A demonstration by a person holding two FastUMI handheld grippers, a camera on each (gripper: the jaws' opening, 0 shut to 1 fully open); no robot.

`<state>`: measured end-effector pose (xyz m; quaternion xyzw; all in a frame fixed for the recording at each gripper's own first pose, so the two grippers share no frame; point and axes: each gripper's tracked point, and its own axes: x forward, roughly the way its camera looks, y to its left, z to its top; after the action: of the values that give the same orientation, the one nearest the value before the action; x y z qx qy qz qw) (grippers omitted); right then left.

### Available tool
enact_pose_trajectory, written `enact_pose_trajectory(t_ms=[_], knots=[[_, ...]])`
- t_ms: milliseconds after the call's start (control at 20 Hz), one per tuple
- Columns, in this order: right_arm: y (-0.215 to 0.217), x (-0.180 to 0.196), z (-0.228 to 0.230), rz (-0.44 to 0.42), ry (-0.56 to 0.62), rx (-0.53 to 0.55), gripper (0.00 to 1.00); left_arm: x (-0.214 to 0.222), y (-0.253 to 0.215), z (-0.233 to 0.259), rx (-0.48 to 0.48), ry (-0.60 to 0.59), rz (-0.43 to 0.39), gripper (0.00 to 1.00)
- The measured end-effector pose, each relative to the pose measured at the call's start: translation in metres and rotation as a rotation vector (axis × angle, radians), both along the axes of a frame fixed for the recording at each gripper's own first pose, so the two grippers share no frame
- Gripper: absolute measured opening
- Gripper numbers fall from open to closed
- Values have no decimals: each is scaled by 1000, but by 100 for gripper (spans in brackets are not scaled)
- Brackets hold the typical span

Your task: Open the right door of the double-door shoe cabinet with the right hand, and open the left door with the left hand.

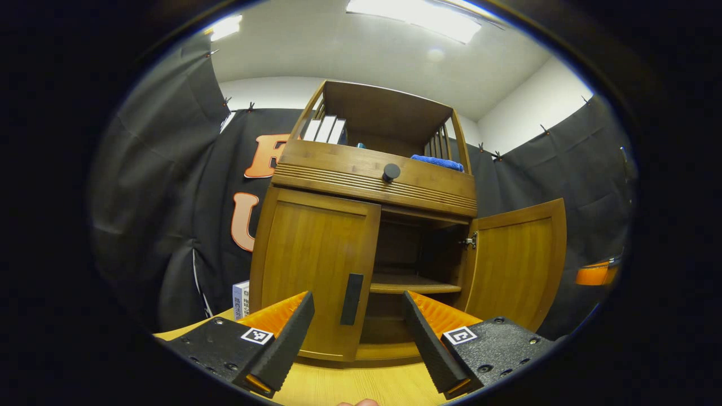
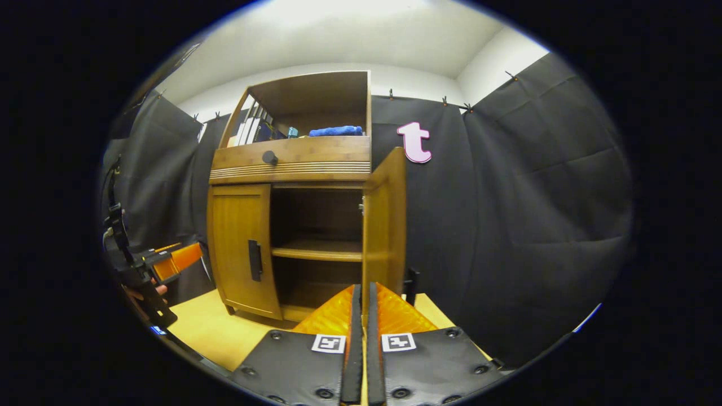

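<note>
The wooden shoe cabinet [image 1: 372, 175] stands straight ahead in the left gripper view. Its left door [image 1: 313, 265] is closed, with a dark vertical handle [image 1: 352, 299] at its inner edge. My left gripper [image 1: 356, 299] is open, and the handle lines up between its fingers a short way ahead. The right door [image 1: 519, 265] is swung wide open, showing the shelf [image 1: 414, 286] inside. In the right gripper view that door [image 2: 383, 225] is nearly edge-on, its handle [image 2: 413, 285] on the outer face. My right gripper [image 2: 364, 288] is shut on nothing, just short of the door.
The cabinet stands on a light wooden table [image 1: 350, 389]. Its open top shelf holds books [image 1: 326, 129] and a blue cloth [image 1: 439, 162], above a drawer with a round knob [image 1: 391, 172]. A small box [image 1: 241, 300] stands left of the cabinet. Black cloth walls surround it.
</note>
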<state>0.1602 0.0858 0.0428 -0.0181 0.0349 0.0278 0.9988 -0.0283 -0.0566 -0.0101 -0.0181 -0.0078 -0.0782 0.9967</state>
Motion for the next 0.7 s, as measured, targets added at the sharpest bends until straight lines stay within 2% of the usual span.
enact_pose_trajectory(t_ms=[50, 150, 400, 450, 500, 650, 700], knots=[[1, 3, 1, 2, -3, -10, 12, -1, 5, 1, 4, 1, 7, 95], [9, 3, 4, 23, -18, -8, 11, -3, 15, 3, 19, -2, 22, 93], [34, 16, 2, 93, -30, 22, 52, 5, 44, 4, 15, 4, 69, 91], [38, 16, 3, 98, -30, 46, 61, 9, 46, 3, 6, 11, 69, 95], [45, 15, 3, 102, -25, 67, 69, 18, 47, 2, 2, 20, 66, 94], [45, 15, -1, 82, -12, 64, 94, 43, 34, -9, 12, 54, 7, 94], [44, 15, -2, 76, -9, 59, 94, 53, 24, -12, 10, 65, -22, 94]])
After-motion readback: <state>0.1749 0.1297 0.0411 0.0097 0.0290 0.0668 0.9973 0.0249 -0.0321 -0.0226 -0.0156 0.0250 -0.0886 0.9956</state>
